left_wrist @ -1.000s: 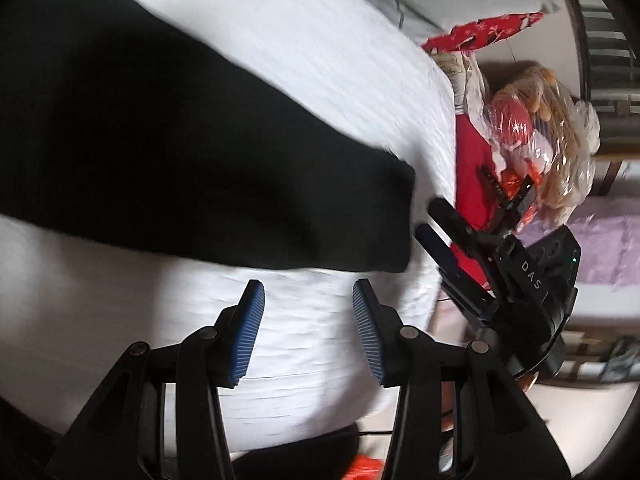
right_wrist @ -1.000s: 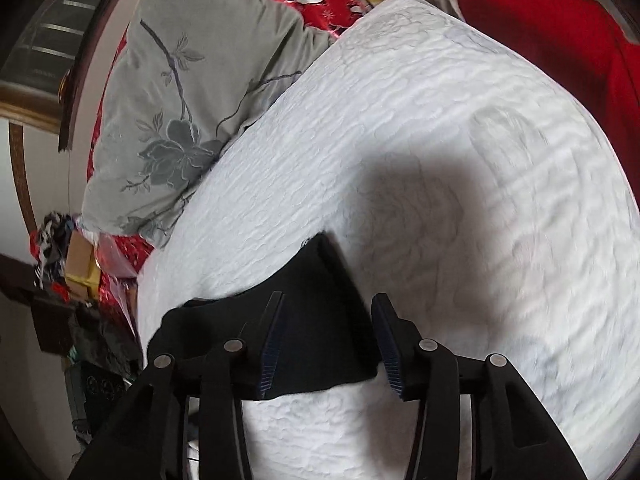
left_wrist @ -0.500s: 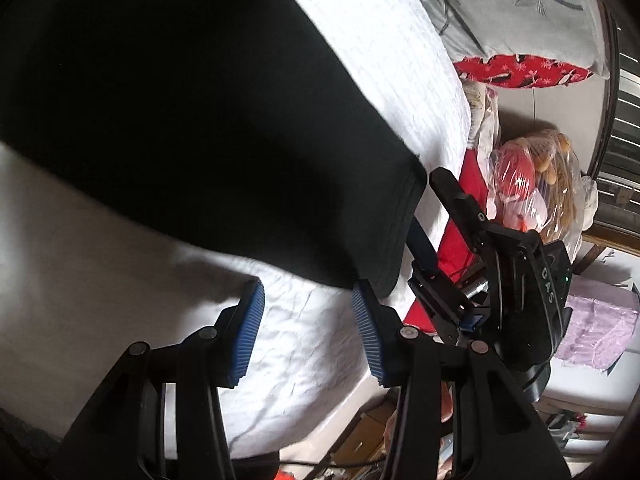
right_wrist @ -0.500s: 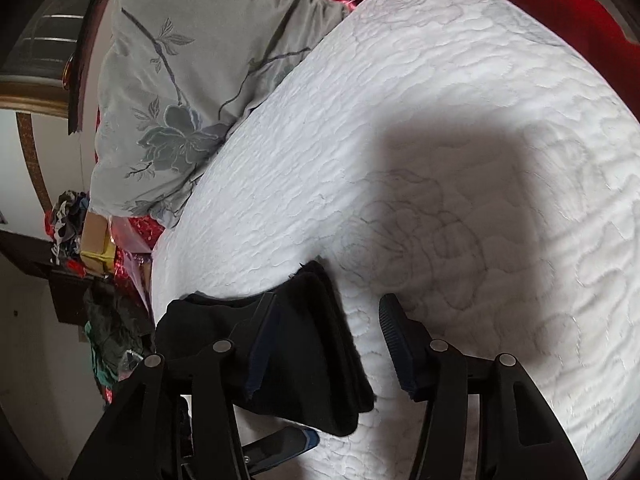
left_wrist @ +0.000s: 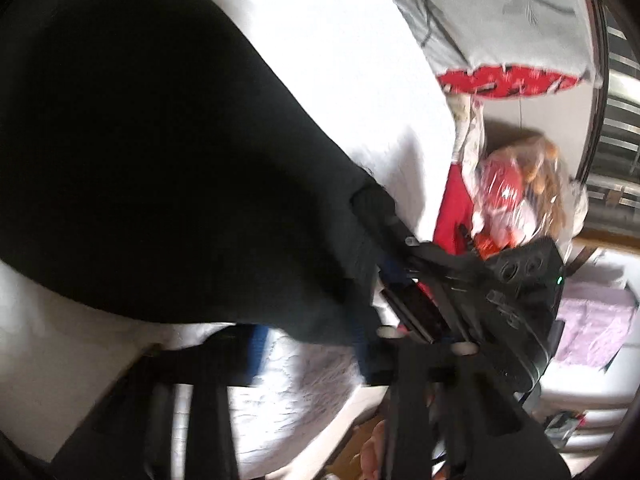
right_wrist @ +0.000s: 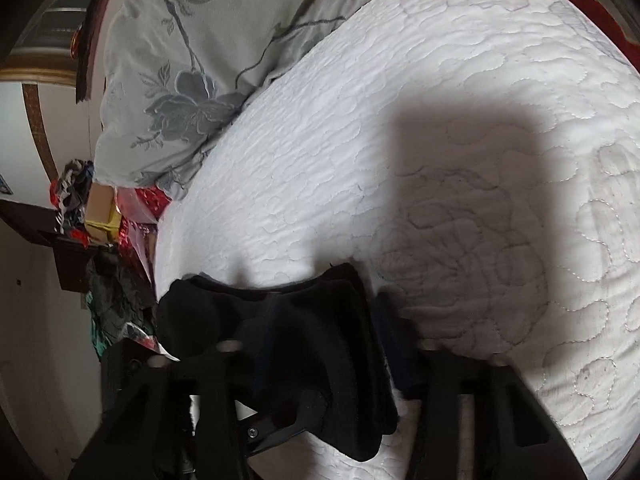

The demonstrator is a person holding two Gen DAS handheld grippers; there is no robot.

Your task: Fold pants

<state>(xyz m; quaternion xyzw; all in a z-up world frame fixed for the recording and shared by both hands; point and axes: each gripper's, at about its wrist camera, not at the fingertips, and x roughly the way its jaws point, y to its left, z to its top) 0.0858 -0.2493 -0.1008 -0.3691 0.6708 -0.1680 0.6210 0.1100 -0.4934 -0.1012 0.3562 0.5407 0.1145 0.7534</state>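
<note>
both claws are closing on the black pants (left_wrist: 160, 168), which lie on the white quilted bed (right_wrist: 460, 128). left gripper (left_wrist: 310, 344) has the hem between its narrowing blue pads (blurred), right gripper (right_wrist: 324, 344) likewise. only the right view shows the grey floral pillow (right_wrist: 180, 72) clearly.

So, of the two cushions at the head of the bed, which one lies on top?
The grey cushion with the flower print lies on top; the red patterned cushion shows only as a strip under its edge.
</note>
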